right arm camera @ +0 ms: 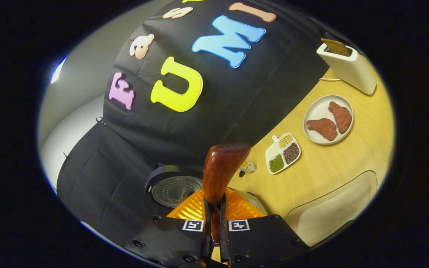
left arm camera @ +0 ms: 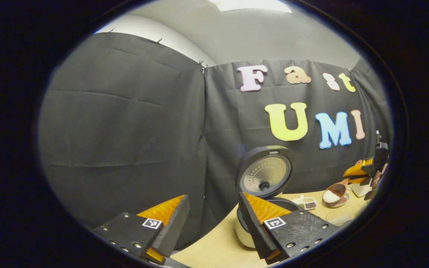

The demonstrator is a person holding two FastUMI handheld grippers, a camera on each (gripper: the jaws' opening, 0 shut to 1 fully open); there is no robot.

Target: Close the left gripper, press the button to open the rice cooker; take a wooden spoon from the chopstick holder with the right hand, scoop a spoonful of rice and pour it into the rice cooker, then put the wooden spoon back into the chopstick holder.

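The rice cooker (left arm camera: 264,173) stands with its lid raised, inner plate facing me; its white body sits just behind my left gripper (left arm camera: 213,197), which is open and holds nothing. Far right in the left gripper view, the right gripper (left arm camera: 371,169) holds the wooden spoon (left arm camera: 334,192), whose bowl carries white rice, level, to the right of the cooker. In the right gripper view my right gripper (right arm camera: 214,204) is shut on the spoon (right arm camera: 222,169), whose handle rises between the fingers. The open cooker lid (right arm camera: 175,190) lies below left of it. The white chopstick holder (right arm camera: 348,67) stands far right.
On the wooden table (right arm camera: 333,163) are a divided dish of grains (right arm camera: 283,152), a plate with two pieces of meat (right arm camera: 328,119), a small bottle (right arm camera: 249,167) and a clear container (right arm camera: 330,214) near the edge. Black cloth walls close the back and left.
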